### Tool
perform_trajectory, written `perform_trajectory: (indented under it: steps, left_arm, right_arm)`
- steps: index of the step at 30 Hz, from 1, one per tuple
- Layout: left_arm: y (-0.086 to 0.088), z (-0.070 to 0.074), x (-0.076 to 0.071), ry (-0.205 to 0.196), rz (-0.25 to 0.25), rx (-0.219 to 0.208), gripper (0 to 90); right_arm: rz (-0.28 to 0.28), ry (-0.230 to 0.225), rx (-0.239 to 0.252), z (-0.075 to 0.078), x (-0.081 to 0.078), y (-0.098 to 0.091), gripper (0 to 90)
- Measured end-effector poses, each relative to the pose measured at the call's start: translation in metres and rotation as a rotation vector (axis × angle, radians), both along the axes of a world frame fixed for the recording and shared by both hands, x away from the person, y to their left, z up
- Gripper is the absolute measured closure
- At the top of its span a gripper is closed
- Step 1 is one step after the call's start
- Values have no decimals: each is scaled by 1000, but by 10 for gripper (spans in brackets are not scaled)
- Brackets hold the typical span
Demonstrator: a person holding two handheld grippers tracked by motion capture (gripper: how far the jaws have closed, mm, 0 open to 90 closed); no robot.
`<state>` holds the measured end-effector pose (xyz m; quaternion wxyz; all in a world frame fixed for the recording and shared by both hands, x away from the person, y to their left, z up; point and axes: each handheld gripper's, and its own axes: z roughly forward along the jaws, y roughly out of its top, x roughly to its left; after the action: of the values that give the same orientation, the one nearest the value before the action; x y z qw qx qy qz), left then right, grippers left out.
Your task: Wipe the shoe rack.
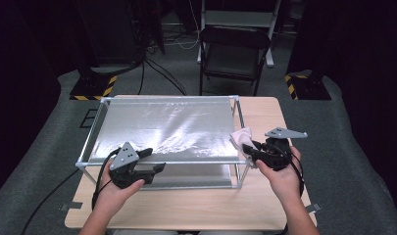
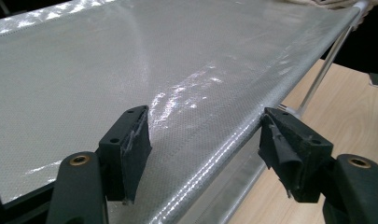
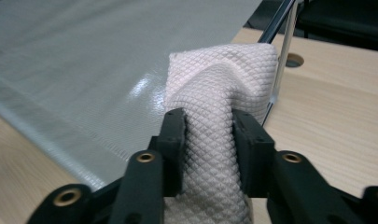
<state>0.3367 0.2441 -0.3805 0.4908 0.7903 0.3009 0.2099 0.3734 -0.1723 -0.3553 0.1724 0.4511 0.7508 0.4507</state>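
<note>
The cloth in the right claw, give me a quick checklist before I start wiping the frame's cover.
1. Cloth gripped by the right claw: ok, the pads pinch it on both sides.
2. Cloth at the cover: ok, it lies over the right near corner.
3. Left claw steadying the frame: not ok, its jaws stand open astride the near edge.
4. Cover free of other things: ok.
5. Cover dirty or wet: cannot tell, there is glare.
6. Frame square on the table: ok.
</note>
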Motion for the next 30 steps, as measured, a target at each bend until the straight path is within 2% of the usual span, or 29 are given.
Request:
perform_trajectory:
  steps: [3,5,7,12,15,19,21,24,26,27,30]
  left_arm:
    - [0,-1,0,1,4,-14,334]
    - [0,-1,1,4,2,-16,334]
    - [0,-2,1,3,5,-21,334]
    - [0,-2,1,8,4,-27,334]
    - [1,-1,1,14,-1,-17,335]
    - [1,-2,1,11,1,-23,336]
    - [1,-2,1,4,7,-15,337]
    - [1,-2,2,7,3,-11,337]
    - [1,-1,2,8,2,-9,338]
    - [1,-1,2,8,1,-8,339]
    - [1,-1,2,9,1,-7,338]
  right_arm:
    - [20,-46,35,5,-15,-8,733]
    - [41,-55,46,6,-26,-13,739]
    - [62,-48,36,4,-36,-14,745]
    - [78,-64,15,-5,-59,-19,757]
    - [105,-39,-4,-15,-66,-20,756]
    - [94,17,-25,-42,-61,-13,715]
    - [78,24,-29,-55,-57,-8,705]
    - [32,-4,-57,-70,-52,-8,686]
    - [27,5,-41,-77,-48,-8,654]
    - [17,6,-33,-79,-47,-6,641]
    - [-1,-57,-17,-71,-50,-4,600]
